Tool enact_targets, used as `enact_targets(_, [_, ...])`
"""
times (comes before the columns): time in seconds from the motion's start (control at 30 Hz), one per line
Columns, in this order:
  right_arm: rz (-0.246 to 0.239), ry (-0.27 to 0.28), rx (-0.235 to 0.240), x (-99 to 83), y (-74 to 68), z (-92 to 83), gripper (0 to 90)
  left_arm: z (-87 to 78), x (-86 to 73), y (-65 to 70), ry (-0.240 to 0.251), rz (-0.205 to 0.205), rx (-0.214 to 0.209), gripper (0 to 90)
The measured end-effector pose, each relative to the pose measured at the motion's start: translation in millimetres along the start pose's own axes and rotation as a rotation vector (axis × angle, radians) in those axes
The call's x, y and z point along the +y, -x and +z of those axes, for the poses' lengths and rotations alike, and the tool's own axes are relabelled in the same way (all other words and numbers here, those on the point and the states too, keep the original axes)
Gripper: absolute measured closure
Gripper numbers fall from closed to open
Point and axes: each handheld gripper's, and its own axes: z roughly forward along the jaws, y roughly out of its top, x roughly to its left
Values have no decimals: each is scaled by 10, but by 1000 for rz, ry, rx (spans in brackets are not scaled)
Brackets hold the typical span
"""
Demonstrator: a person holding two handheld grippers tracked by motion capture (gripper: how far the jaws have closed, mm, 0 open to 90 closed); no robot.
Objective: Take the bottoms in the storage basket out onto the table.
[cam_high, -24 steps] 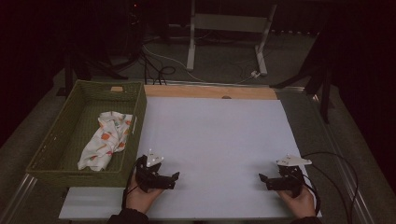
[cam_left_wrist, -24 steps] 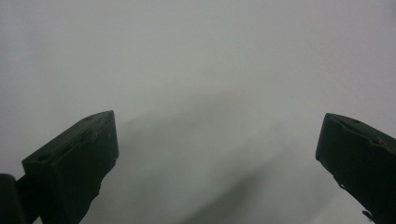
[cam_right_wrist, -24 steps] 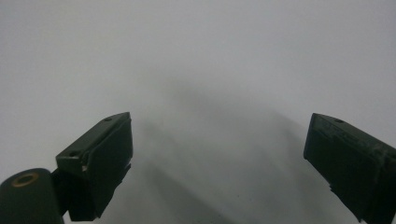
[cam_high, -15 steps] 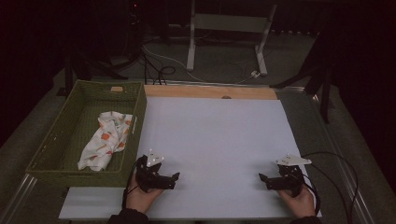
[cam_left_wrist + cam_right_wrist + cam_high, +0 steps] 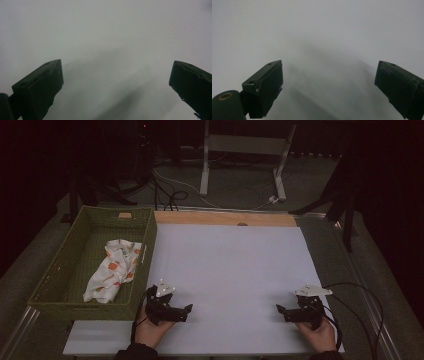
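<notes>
My left gripper (image 5: 186, 310) rests low on the white table sheet (image 5: 230, 265) near its front left, held in a hand, jaws pointing right. In the left gripper view its gripper (image 5: 116, 68) stands open over bare white surface, with nothing between the jaws. My right gripper (image 5: 280, 310) lies near the front right, jaws pointing left, with a cable trailing from it. The right gripper view also has the gripper (image 5: 329, 67) open over the bare sheet. A crumpled white cloth with orange print (image 5: 112, 270) lies inside a green woven basket (image 5: 55, 272) at the left.
A wooden strip (image 5: 225, 218) borders the sheet's far edge. Metal rails run along the table's sides. Beyond the table are dark floor, cables (image 5: 170, 195) and a white stand frame (image 5: 245, 150).
</notes>
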Motion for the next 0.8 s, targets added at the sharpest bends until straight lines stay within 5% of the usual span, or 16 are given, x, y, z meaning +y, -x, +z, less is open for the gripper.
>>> enact_targets(0.8, [9, 1, 3, 24, 16, -15, 82, -3, 391, -26, -28, -73, -148, 5])
